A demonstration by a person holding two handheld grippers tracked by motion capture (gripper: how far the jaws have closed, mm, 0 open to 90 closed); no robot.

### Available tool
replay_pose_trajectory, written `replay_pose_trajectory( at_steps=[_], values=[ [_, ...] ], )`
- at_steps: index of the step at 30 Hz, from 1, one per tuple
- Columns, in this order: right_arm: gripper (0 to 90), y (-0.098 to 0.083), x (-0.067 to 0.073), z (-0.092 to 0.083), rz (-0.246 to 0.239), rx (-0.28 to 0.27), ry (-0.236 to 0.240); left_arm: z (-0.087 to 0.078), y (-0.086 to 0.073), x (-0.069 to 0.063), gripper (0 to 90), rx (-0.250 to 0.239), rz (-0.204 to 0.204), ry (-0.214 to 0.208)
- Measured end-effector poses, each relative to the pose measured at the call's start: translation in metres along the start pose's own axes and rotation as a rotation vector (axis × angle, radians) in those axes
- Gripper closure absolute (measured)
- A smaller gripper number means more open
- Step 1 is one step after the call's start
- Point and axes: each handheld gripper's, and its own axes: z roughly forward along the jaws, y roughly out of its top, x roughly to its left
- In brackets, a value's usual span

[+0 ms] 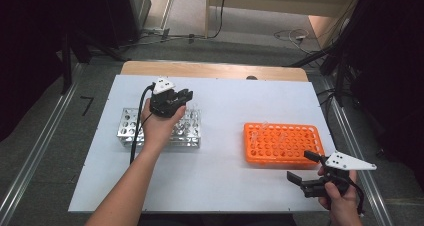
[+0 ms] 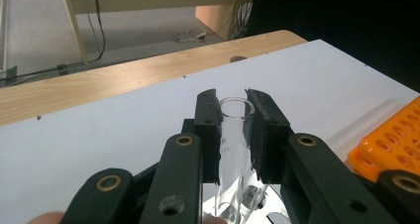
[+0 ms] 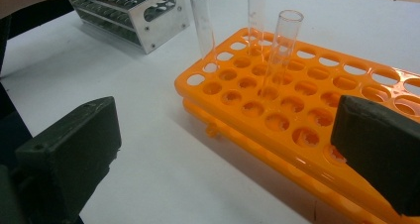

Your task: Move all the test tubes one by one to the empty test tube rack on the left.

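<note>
My left gripper [image 1: 186, 97] hovers over the right end of a metal test-tube rack [image 1: 129, 128]. In the left gripper view its jaws [image 2: 233, 105] are shut on a clear glass test tube [image 2: 236, 140], pads pressing both sides just below the rim. The tube's lower end is hidden behind the jaws. An orange plastic rack [image 1: 282, 145] lies at the table's right. It holds three clear tubes, one leaning [image 3: 203, 28] and two more upright [image 3: 256, 11] [image 3: 283, 45]. My right gripper [image 1: 301, 166] is open just in front of that rack, nothing between its jaws [image 3: 225, 135].
The white tabletop [image 1: 220, 111] has bare room between the two racks. A wooden strip [image 1: 215, 70] borders its far edge. The metal rack [image 3: 143, 16] sits far left in the right gripper view. The orange rack's corner [image 2: 391, 144] appears at the right of the left gripper view.
</note>
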Motion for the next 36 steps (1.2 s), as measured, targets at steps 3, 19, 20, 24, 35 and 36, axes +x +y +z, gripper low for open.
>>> replay_pose_trajectory(
  at_steps=[3,19,20,24,35,36],
  values=[
    [0.0,0.000,0.000,0.000,0.002,0.001,-0.001,0.001,-0.003,0.000,76.5,0.012,-0.007,0.004],
    [0.0,0.000,0.001,0.001,-0.002,0.006,0.005,0.004,-0.011,-0.006,74.0,0.070,0.023,-0.009],
    [0.0,0.000,0.001,0.001,-0.001,0.005,0.005,0.004,-0.012,-0.007,73.8,0.075,0.028,-0.010],
    [0.0,0.000,0.001,0.001,-0.001,0.006,0.006,0.004,-0.014,-0.006,72.8,0.079,0.010,-0.017],
    [0.0,0.000,0.001,0.001,-0.001,0.005,0.005,-0.001,-0.012,-0.005,66.1,0.062,-0.020,-0.051],
    [0.0,0.000,0.001,0.001,0.000,0.005,0.005,-0.003,-0.012,-0.006,63.8,0.057,-0.023,-0.059]
  ],
)
